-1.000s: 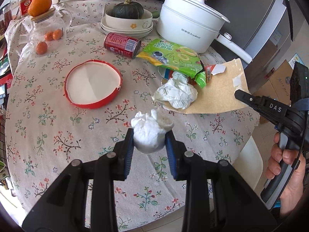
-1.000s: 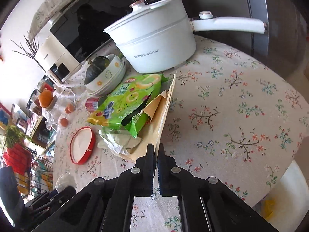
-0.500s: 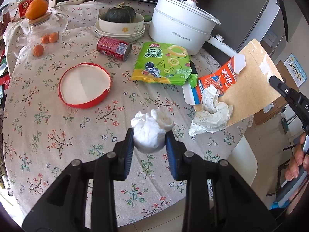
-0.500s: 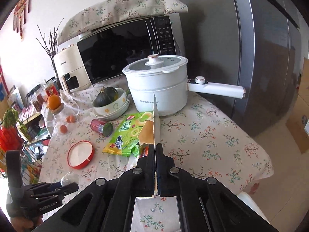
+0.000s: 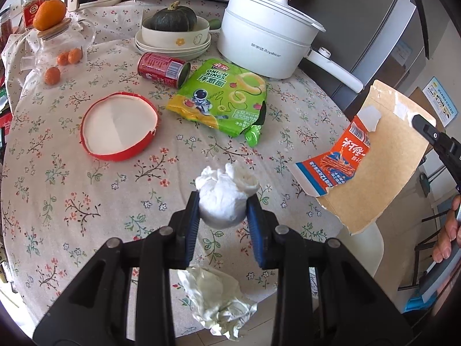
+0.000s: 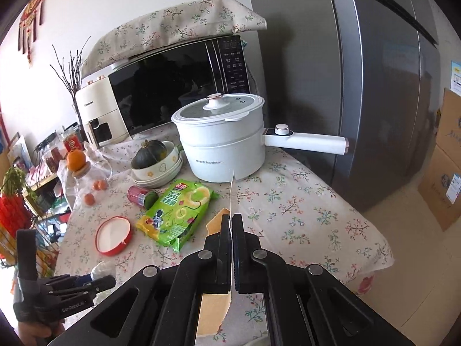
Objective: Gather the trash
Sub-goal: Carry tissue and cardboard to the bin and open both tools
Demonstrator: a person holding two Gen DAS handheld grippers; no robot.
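Observation:
My left gripper [image 5: 222,211] is shut on a white crumpled tissue ball [image 5: 224,196], held above the floral tablecloth [image 5: 72,178]. My right gripper [image 6: 231,225] is shut on the edge of a torn brown cardboard box flap [image 5: 383,167] with an orange printed side, lifted off the table at the right; in the right wrist view the card [image 6: 231,190] shows edge-on. A second crumpled white paper wad [image 5: 219,302] lies near the table's front edge, below the left fingers. A green onion-rings bag [image 5: 222,98], a red can [image 5: 161,69] on its side and a red-rimmed lid [image 5: 119,127] lie on the table.
A white electric pot [image 5: 265,46] with a long handle stands at the back right. Stacked bowls holding a green squash [image 5: 173,28], a glass jar [image 5: 60,46] topped with an orange, a microwave [image 6: 178,86] and a grey fridge [image 6: 374,86] are behind. A hand [image 5: 446,236] holds the right gripper.
The right gripper has raised and tilted the cardboard flap off the table. The paper wad slid off it and now lies near the front edge. The left gripper kept its hold on the tissue ball.

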